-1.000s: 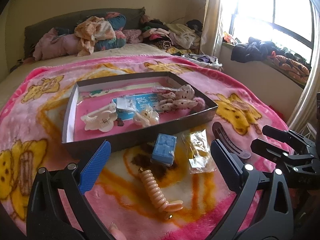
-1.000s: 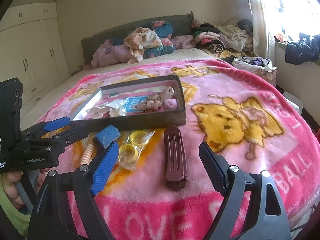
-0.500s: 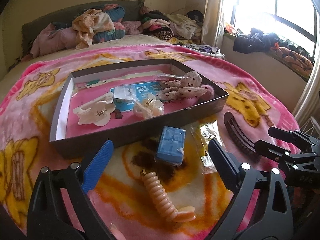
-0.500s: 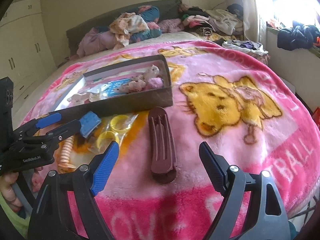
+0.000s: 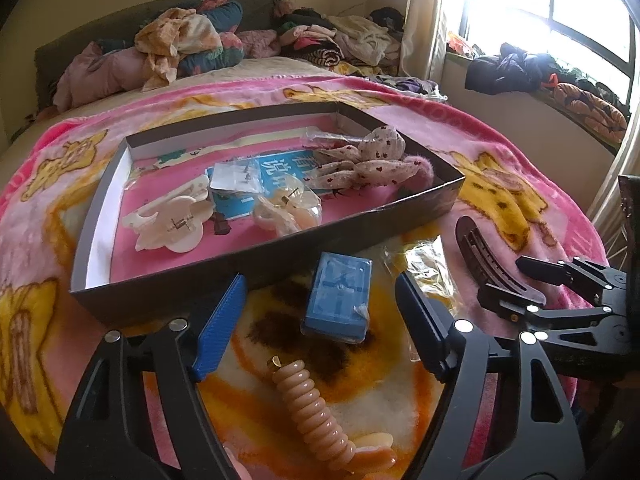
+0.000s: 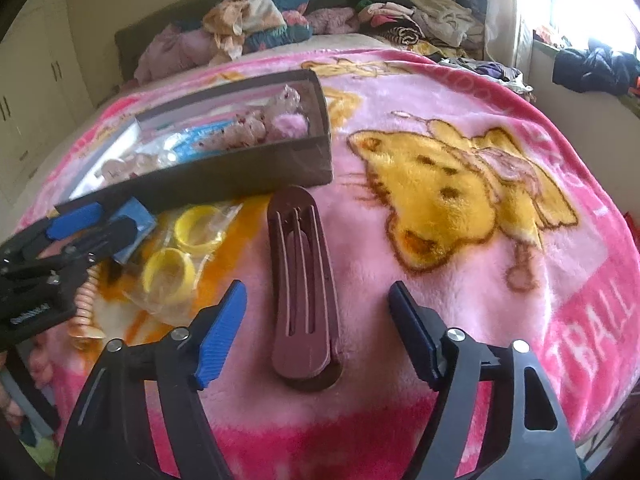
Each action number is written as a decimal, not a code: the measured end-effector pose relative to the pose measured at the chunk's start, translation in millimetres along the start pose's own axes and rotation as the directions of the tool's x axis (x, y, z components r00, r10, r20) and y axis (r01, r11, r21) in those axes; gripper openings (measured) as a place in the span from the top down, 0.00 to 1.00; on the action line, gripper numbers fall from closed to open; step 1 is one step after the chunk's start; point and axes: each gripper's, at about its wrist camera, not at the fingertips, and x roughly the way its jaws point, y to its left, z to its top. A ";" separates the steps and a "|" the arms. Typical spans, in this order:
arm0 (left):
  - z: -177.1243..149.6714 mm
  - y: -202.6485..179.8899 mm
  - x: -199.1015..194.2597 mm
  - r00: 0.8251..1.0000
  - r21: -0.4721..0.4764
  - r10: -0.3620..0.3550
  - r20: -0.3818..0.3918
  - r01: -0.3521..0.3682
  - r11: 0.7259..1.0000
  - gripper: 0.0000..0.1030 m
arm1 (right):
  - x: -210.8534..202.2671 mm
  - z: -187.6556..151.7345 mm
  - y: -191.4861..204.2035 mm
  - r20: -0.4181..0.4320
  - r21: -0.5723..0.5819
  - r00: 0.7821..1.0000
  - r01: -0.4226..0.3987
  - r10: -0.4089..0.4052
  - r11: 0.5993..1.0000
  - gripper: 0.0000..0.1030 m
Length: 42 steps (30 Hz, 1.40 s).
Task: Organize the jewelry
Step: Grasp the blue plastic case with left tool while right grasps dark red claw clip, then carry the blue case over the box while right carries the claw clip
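Note:
A dark shallow box (image 5: 420, 210) on the pink blanket holds a white claw clip (image 5: 170, 222), a clear clip (image 5: 286, 210), a blue card and a spotted fabric bow (image 5: 366, 162). In front of it lie a small blue box (image 5: 338, 300), a peach spiral clip (image 5: 316, 408), a plastic bag of yellow rings (image 6: 180, 256) and a long brown hair clip (image 6: 302, 280). My left gripper (image 5: 320, 324) is open, with the blue box between its fingertips. My right gripper (image 6: 318, 332) is open and straddles the near end of the brown clip.
The box (image 6: 240, 176) sits mid-bed on the pink cartoon blanket (image 6: 460, 200). Piled clothes (image 5: 192, 48) lie at the head of the bed. A window sill with clothes (image 5: 540, 72) is to the right. The blanket's near edge falls away below both grippers.
Both grippers have moved forward and down. The left one has closed in around the blue box, the right one around the brown clip. Nothing was gripped.

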 end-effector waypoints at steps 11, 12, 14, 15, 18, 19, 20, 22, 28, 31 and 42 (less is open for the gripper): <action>0.0 -5.7 13.9 0.999 0.021 0.001 -0.052 0.000 1.000 0.57 | 3.9 -0.2 -13.8 0.009 0.031 0.999 0.041 -0.041 0.999 0.70; -0.3 -5.9 14.5 0.998 0.023 0.002 -0.055 -0.001 1.000 0.61 | 2.8 0.1 -17.1 0.013 0.047 1.000 0.027 -0.028 0.999 0.70; -0.5 -6.9 14.9 0.998 0.026 0.000 -0.057 0.001 1.000 0.70 | 0.4 0.0 -20.8 0.024 0.065 1.000 0.015 -0.016 0.998 0.70; -0.5 -7.4 15.1 0.998 0.028 -0.001 -0.058 0.003 1.000 0.75 | -1.6 0.2 -23.8 0.033 0.078 0.999 0.005 -0.008 0.997 0.70; -0.9 -10.3 14.6 0.998 0.040 0.006 -0.059 -0.003 0.999 0.76 | -8.6 0.2 -29.4 0.060 0.106 0.998 -0.023 0.017 0.994 0.70; -0.8 -10.8 13.5 0.998 0.038 0.001 -0.058 0.001 0.999 0.76 | -11.1 -0.1 -29.6 0.066 0.111 0.998 -0.031 0.024 0.993 0.70; -0.9 -10.9 12.0 0.999 0.032 -0.005 -0.054 0.006 0.999 0.76 | -13.9 0.0 -30.6 0.073 0.117 0.997 -0.039 0.031 0.992 0.70; -0.2 -11.4 7.2 0.999 0.019 -0.022 -0.040 0.023 1.000 0.76 | -19.6 0.2 -31.3 0.085 0.125 0.995 -0.061 0.051 0.990 0.70; 3.6 -13.5 -5.3 1.000 0.014 -0.026 -0.005 0.026 1.000 0.76 | -34.9 1.8 -23.1 0.116 0.108 0.989 -0.108 0.096 0.988 0.70; 6.0 -11.6 -9.8 1.000 0.010 -0.017 0.010 0.017 1.000 0.76 | -41.3 4.3 -16.4 0.131 0.091 0.985 -0.127 0.115 0.988 0.70; 12.8 8.7 -27.6 0.998 -0.040 0.015 0.056 -0.013 0.999 0.76 | -52.8 17.4 5.1 0.159 0.042 0.975 -0.167 0.158 0.985 0.70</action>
